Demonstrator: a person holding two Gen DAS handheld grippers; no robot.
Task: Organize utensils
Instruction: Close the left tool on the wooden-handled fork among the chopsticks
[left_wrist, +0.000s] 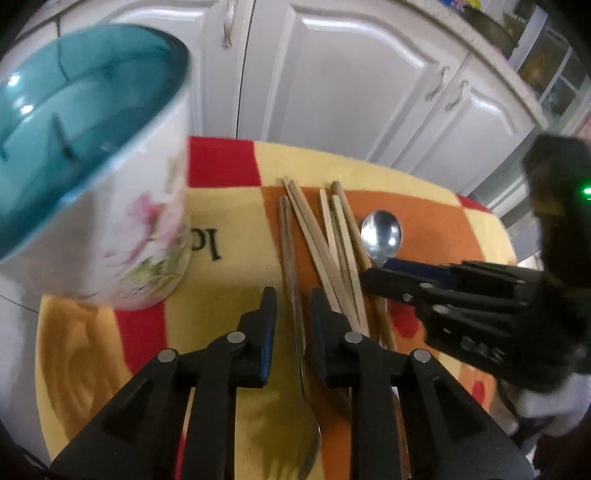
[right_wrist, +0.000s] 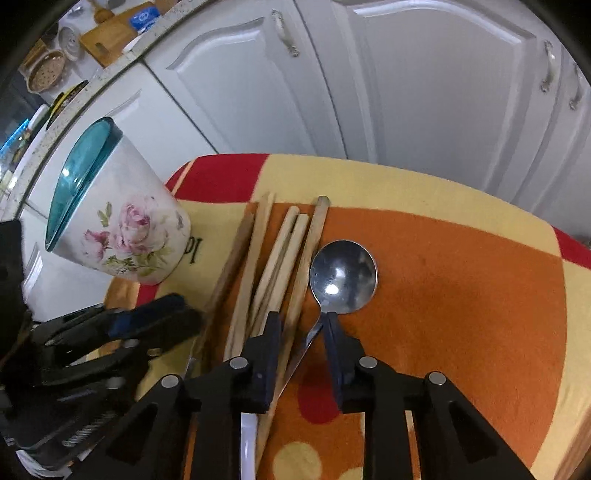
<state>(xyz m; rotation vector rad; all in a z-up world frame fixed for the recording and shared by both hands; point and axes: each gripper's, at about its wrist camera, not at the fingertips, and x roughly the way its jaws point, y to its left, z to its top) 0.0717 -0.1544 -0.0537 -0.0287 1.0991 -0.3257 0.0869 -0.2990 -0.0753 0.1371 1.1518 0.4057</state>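
A white floral cup with a teal inside (left_wrist: 110, 206) stands at the left of a checked cloth (left_wrist: 229, 280); it also shows in the right wrist view (right_wrist: 122, 236). Several wooden chopsticks (left_wrist: 332, 251) lie side by side on the cloth, also in the right wrist view (right_wrist: 280, 254). A metal fork (left_wrist: 299, 343) lies between the fingers of my open left gripper (left_wrist: 293, 299). A metal spoon (right_wrist: 343, 277) lies right of the chopsticks, also in the left wrist view (left_wrist: 380, 234). My right gripper (right_wrist: 301, 319) is open with the spoon's handle between its fingers.
White cabinet doors (left_wrist: 351, 81) stand behind the small table. The cloth's right part (right_wrist: 461, 295) is orange. A counter with a basket and boards (right_wrist: 48, 70) is at the far left. The two grippers are close together over the utensils.
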